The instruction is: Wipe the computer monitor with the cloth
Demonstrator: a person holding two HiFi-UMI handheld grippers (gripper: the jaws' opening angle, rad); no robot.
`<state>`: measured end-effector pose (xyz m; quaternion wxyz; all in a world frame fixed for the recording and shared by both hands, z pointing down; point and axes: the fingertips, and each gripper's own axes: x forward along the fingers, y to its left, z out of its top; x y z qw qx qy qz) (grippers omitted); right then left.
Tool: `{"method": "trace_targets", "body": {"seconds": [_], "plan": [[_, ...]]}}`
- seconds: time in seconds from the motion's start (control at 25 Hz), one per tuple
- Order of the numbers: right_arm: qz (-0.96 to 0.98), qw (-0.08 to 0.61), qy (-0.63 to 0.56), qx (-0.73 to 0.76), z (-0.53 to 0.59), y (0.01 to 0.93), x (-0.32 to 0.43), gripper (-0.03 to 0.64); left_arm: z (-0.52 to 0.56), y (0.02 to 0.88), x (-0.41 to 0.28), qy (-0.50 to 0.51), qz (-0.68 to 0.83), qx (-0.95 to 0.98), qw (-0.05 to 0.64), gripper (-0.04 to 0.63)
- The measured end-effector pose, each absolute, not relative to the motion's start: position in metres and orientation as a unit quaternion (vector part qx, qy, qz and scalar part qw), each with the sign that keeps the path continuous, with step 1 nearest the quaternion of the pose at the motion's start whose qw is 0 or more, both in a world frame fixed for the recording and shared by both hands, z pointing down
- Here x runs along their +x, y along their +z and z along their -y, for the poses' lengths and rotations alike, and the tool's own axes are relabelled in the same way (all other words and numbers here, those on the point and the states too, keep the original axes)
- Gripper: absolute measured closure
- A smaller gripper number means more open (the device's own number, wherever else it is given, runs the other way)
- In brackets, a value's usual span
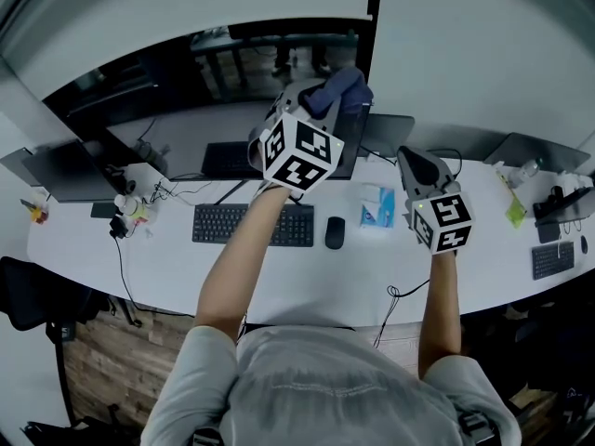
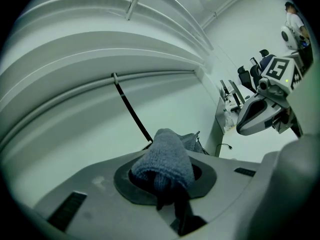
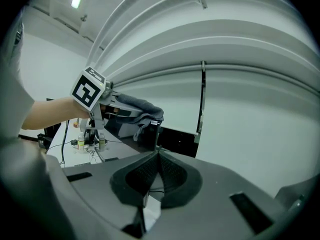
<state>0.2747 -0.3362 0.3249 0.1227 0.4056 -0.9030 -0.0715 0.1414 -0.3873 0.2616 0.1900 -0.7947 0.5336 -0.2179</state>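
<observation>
A blue-grey cloth (image 1: pixel 341 89) is bunched between the jaws of my left gripper (image 1: pixel 321 102), which is shut on it and raised over the top edge of the dark monitor (image 1: pixel 349 151). In the left gripper view the cloth (image 2: pixel 165 159) fills the jaws and hides the screen. The right gripper view shows the left gripper (image 3: pixel 116 109) pressing the cloth (image 3: pixel 139 106) onto the monitor's (image 3: pixel 176 139) upper corner. My right gripper (image 1: pixel 407 154) hovers to the monitor's right, jaws shut and empty (image 3: pixel 157 156).
On the curved white desk (image 1: pixel 279 282) lie a black keyboard (image 1: pixel 252 223), a mouse (image 1: pixel 335 233) and a blue-white packet (image 1: pixel 376 207). Small bottles and cables (image 1: pixel 130 212) sit at the left. A second keyboard (image 1: pixel 553 259) lies far right.
</observation>
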Motion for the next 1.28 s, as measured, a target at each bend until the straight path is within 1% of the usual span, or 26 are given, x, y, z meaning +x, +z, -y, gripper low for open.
{"method": "trace_targets", "body": {"seconds": [0.56, 1.28], "plan": [[0.908, 0.119, -0.069, 0.396, 0.328, 0.318, 0.213, 0.449, 0.377, 0.263, 0.075, -0.198, -0.541, -0.8, 0.167, 0.518], [0.913, 0.11, -0.072, 0.385, 0.323, 0.312, 0.119, 0.448, 0.358, 0.264, -0.03, -0.166, -0.56, -0.798, 0.151, 0.518]]}}
